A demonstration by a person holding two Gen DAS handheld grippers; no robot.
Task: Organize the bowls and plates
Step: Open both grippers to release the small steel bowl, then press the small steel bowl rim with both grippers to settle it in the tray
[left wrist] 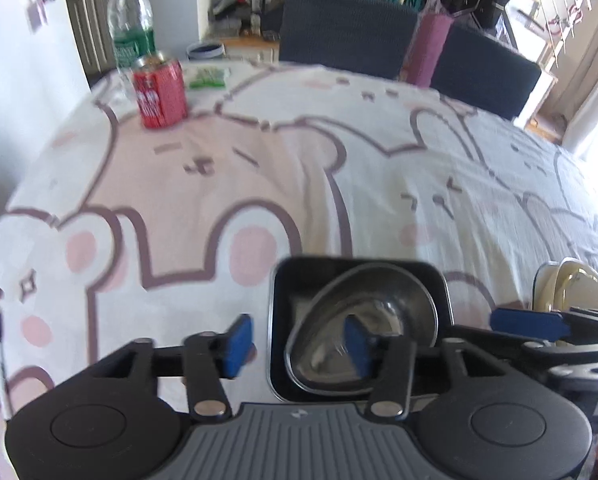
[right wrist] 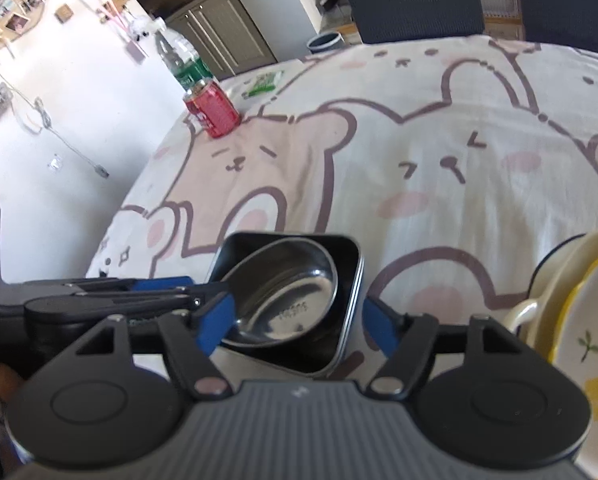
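While both claws hang over the bear-print table (left wrist: 259, 184), the steel bowl (left wrist: 363, 328) sits tilted inside the black square tray (left wrist: 295, 280) at the near edge. Left claw (left wrist: 299, 346): jaws apart, one pad over the bowl, nothing gripped. Right claw (right wrist: 295, 324): jaws apart, straddling tray and bowl, no contact seen. Bowl stamp unreadable. Cream plates (right wrist: 579, 320) stacked to the right. Red can (left wrist: 161, 94), green-label bottle (left wrist: 131, 20) far left; lettering blurred.

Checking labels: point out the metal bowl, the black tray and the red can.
metal bowl (right wrist: 287, 300), right wrist view, inner bottom.
black tray (left wrist: 299, 280), left wrist view, far-left inner wall.
red can (left wrist: 161, 94), left wrist view, side.
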